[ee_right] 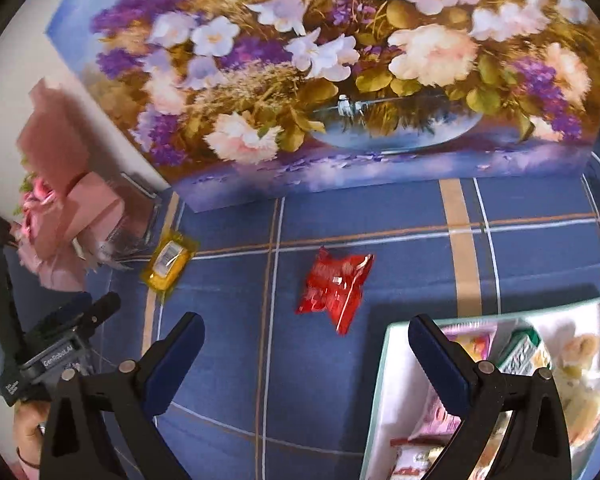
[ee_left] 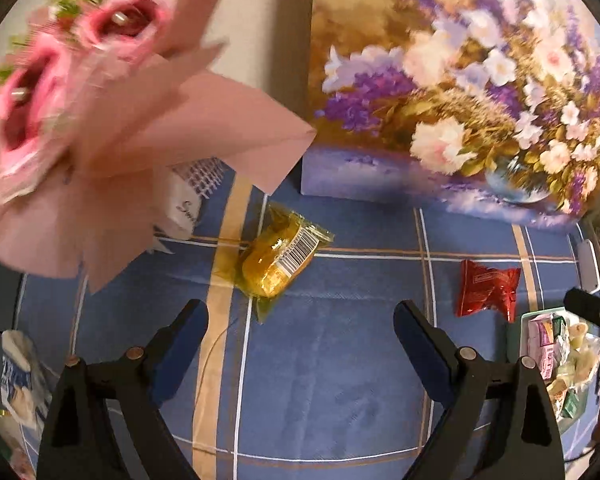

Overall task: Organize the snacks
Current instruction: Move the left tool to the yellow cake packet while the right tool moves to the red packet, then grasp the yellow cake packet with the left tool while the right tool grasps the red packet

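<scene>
Both tools gape empty over the blue checked tabletop (ee_right: 320, 380): left tool (ee_left: 300, 322), right tool (ee_right: 306, 334). The clear bin (ee_right: 384, 380) at right holds mixed snack packs. The yellow packet (ee_left: 278, 258) and red packet (ee_right: 334, 286) lie loose outside it.

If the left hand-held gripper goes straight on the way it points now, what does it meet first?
Probably the blue checked tablecloth. The open left hand-held gripper is empty; the yellow snack packet lies just beyond, slightly left. Depth is unclear.
</scene>
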Available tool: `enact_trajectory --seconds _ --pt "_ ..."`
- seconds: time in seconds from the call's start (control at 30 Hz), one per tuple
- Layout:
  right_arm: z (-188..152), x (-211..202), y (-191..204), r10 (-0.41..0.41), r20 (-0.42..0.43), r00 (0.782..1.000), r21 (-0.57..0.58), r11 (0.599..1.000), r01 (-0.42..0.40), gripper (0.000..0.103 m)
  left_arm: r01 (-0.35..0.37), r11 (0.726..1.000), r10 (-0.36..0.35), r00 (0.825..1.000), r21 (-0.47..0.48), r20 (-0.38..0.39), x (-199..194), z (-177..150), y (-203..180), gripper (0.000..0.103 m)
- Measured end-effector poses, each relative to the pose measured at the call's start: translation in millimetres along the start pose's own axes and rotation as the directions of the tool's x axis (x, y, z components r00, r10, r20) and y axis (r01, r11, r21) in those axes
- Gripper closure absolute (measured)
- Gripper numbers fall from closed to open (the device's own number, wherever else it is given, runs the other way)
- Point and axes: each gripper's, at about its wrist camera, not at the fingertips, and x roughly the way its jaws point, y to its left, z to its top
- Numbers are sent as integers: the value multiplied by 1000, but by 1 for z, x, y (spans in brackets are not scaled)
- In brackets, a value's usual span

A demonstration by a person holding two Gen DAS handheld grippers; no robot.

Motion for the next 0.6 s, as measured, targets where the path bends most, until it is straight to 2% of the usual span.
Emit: enact_trajectory --seconds 0.13,0.23,0.33,0.47,0.6 --pt "16 28 -8 -15 -87 996 52 998 20 0 -60 996 64 996 65 -66 28 9 -2 17" --pt "23 50 -16 -60 -137 989 71 995 70 0 -51 997 58 991 60 -119 49 15 3 20" --pt "26 71 -28 -63 -188 980 128 988 88 0 -81 994 90 989 80 -118 61 23 5 21" --pt "27 93 -31 -87 -222 971 127 985 117 3 -102 987 116 986 121 -117 76 33 1 22" --pt "25 112 -25 -94 -257 962 102 987 123 13 -117 984 134 983 134 -128 92 37 1 29"
